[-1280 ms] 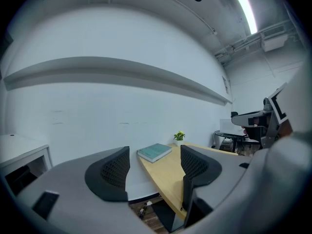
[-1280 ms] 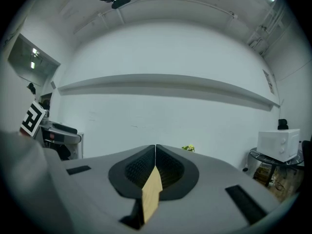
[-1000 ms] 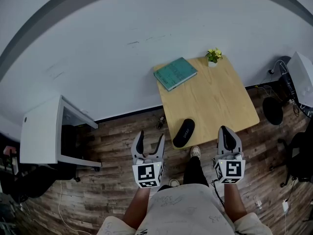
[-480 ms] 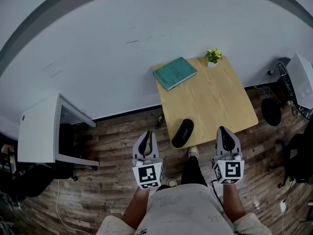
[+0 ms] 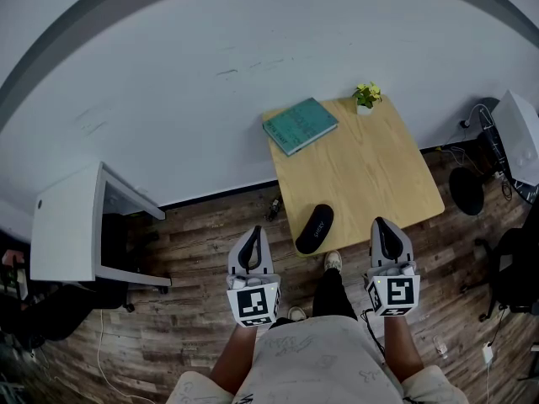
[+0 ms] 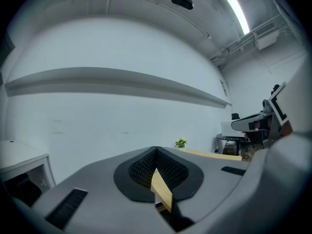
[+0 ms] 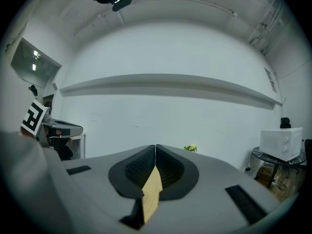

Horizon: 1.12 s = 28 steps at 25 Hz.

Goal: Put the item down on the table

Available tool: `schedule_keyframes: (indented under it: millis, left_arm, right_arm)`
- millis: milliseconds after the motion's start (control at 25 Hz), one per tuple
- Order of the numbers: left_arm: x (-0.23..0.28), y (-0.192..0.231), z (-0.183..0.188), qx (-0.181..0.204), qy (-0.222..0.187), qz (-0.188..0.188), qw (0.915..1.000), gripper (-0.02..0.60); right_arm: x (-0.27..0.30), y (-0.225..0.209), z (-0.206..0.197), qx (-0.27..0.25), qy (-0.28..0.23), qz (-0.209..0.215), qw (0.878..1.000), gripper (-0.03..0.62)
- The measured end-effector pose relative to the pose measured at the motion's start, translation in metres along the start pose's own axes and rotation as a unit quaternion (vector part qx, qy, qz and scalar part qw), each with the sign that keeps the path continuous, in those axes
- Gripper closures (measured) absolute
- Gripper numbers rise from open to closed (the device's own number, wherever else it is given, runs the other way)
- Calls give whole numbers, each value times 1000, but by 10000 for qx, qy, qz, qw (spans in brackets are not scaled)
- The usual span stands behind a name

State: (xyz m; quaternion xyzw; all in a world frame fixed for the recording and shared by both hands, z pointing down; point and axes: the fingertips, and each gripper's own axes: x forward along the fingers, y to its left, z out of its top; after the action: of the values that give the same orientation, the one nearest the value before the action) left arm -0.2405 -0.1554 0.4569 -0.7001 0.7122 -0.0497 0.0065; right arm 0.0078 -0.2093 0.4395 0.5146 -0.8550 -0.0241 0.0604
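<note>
Wooden counter [image 5: 362, 167] with a teal book [image 5: 301, 125] on its far left corner. The 2 grippers sit just short of the near edge. The left gripper [image 5: 250, 241] just snapped its jaws closed on nothing, and the right gripper [image 5: 383, 231] has its jaws closed and empty too. The black oblong item [image 5: 316, 228] lies flat at the counter's near left corner, long axis slanting near-left to far-right. Tiny potted plant [image 5: 367, 96] at the far edge.

small office, wooden table [image 5: 362, 175], white desk [image 5: 63, 234], wood-plank floor [image 5: 198, 331]
</note>
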Motion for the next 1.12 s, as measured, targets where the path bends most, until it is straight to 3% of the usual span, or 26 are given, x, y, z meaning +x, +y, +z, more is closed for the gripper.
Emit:
schedule_keyframes:
  millis: [1120]
  left_arm:
    - [1, -15, -5, 100, 105, -200, 9997, 572]
  right_arm:
    - [-2, 12, -8, -141, 169, 297, 9993, 577]
